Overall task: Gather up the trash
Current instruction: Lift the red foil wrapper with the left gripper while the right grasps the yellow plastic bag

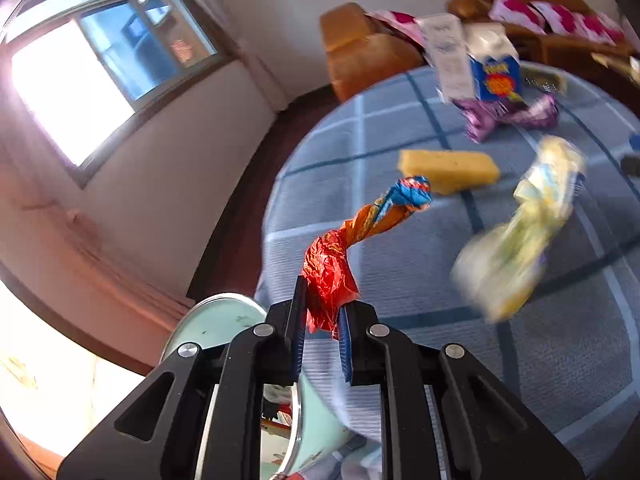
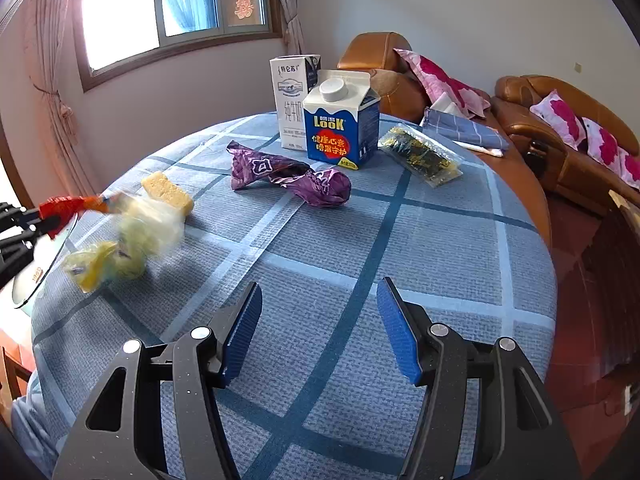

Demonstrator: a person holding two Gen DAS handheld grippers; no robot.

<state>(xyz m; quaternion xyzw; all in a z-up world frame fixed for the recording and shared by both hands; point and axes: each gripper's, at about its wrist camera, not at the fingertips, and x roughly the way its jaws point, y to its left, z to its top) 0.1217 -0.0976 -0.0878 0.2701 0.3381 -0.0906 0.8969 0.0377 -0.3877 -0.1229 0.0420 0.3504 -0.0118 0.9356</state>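
My left gripper (image 1: pixel 322 312) is shut on a twisted red, orange and blue wrapper (image 1: pixel 352 240) and holds it above the table edge, over a pale green bin (image 1: pixel 216 320). From the right wrist view the wrapper (image 2: pixel 68 206) hangs at the far left. A yellow-green plastic bag (image 2: pixel 120 248), blurred, lies near it on the blue checked tablecloth (image 2: pixel 360 240). My right gripper (image 2: pixel 320 328) is open and empty above the cloth's near part. A purple wrapper (image 2: pixel 288 176) lies at the table's middle.
A yellow sponge (image 2: pixel 168 192), a white milk carton (image 2: pixel 292 100), a blue LOOK carton (image 2: pixel 340 124) and a clear packet of greens (image 2: pixel 420 156) are on the table. Brown sofas with pink cushions (image 2: pixel 560 120) stand behind. The bin also shows at the left edge (image 2: pixel 36 276).
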